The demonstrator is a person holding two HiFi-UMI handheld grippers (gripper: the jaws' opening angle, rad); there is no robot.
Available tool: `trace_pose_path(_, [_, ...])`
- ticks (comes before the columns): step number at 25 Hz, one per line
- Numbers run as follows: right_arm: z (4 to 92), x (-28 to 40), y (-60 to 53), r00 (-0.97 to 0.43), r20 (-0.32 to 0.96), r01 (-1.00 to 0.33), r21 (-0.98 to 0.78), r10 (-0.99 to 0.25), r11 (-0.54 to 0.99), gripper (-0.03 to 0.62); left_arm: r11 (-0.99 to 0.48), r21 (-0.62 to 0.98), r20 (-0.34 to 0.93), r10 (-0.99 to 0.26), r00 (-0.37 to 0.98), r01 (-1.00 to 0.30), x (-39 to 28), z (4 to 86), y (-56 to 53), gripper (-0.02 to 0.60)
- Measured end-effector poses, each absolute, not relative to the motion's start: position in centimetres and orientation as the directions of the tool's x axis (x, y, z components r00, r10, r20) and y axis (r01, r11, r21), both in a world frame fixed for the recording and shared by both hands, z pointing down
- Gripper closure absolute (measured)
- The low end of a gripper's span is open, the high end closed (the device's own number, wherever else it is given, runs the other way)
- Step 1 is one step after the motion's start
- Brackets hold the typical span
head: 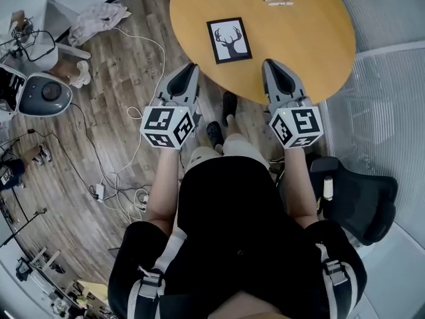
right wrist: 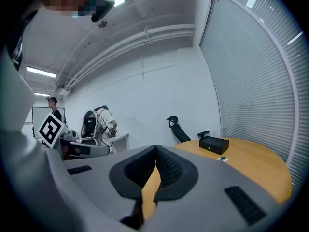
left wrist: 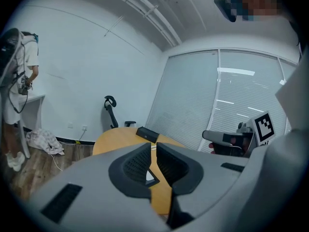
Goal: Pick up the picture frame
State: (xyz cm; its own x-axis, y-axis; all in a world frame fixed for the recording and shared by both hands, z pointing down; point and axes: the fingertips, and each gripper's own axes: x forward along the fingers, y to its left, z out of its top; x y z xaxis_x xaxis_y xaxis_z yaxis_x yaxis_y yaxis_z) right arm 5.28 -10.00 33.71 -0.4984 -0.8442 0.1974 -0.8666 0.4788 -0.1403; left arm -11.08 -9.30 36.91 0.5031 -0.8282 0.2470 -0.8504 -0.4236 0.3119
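Note:
The picture frame (head: 229, 40), black-edged with a deer-antler print, lies flat on the round wooden table (head: 312, 45). Short of the table's near edge, my left gripper (head: 191, 66) is shut with nothing in it and sits to the frame's near left. My right gripper (head: 271, 64), also shut with nothing in it, reaches the table's rim at the frame's near right. In the left gripper view the jaws (left wrist: 153, 146) meet, and a white corner of the frame (left wrist: 150, 177) shows through the slit below them. The right gripper view shows its jaws (right wrist: 156, 149) pressed together over the tabletop.
A black box (right wrist: 214, 144) and pens (head: 277, 0) lie at the table's far side. A black office chair (head: 358, 198) stands at my right. Cables (head: 113, 191), a cloth (head: 99, 15) and equipment (head: 43, 95) cover the wooden floor at left. Another person (left wrist: 17, 81) stands by the far wall.

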Motion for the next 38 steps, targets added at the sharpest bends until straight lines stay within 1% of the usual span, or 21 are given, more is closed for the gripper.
trace_pose_path(11, [39.2, 5.9, -19.6, -0.498, 0.296, -0.867, -0.170, -0.815, 0.468, 0.577, -0.388, 0.347, 0.332, -0.801, 0.499, -0.854, -10.0, 41.6, -18.3, 0.538])
trace_pose_path(13, [40.1, 6.0, -21.2, -0.505, 0.315, -0.863, -0.178, -0.803, 0.473, 0.543, -0.373, 0.357, 0.352, -0.795, 0.494, -0.856, -9.8, 42.8, -19.9, 0.538])
trace_pose_path(16, [41.9, 6.3, -23.6, -0.511, 0.349, -0.860, -0.188, -0.786, 0.475, 0.532, -0.358, 0.374, 0.392, -0.775, 0.496, -0.855, -9.2, 45.0, -21.9, 0.538])
trace_pose_path(17, [42.6, 6.5, -24.3, -0.511, 0.362, -0.859, -0.192, -0.780, 0.474, 0.528, -0.354, 0.382, 0.407, -0.765, 0.499, -0.854, -9.0, 45.9, -22.5, 0.532])
trace_pose_path(18, [43.4, 6.7, -25.0, -0.512, 0.376, -0.859, -0.197, -0.773, 0.473, 0.525, -0.349, 0.388, 0.422, -0.756, 0.501, -0.853, -8.7, 46.8, -23.0, 0.511])
trace_pose_path(19, [44.2, 6.8, -25.6, -0.513, 0.392, -0.858, -0.200, -0.764, 0.474, 0.520, -0.342, 0.392, 0.438, -0.747, 0.500, -0.854, -8.5, 47.7, -23.5, 0.498])
trace_pose_path(24, [49.3, 7.1, -28.0, -0.527, 0.483, -0.846, -0.224, -0.699, 0.484, 0.496, -0.293, 0.404, 0.514, -0.711, 0.480, -0.867, -7.6, 52.2, -25.6, 0.482])
trace_pose_path(29, [54.1, 7.3, -30.2, -0.534, 0.548, -0.839, -0.248, -0.644, 0.484, 0.482, -0.244, 0.407, 0.576, -0.680, 0.454, -0.880, -7.0, 56.7, -27.3, 0.471])
trace_pose_path(35, [60.5, 7.8, -31.5, -0.526, 0.644, -0.839, -0.288, -0.555, 0.461, 0.461, -0.201, 0.436, 0.641, -0.615, 0.460, -0.877, -5.9, 61.9, -28.7, 0.453])
trace_pose_path(38, [63.2, 8.0, -31.9, -0.519, 0.678, -0.842, -0.298, -0.521, 0.450, 0.461, -0.182, 0.439, 0.669, -0.588, 0.455, -0.880, -5.6, 64.3, -29.4, 0.442])
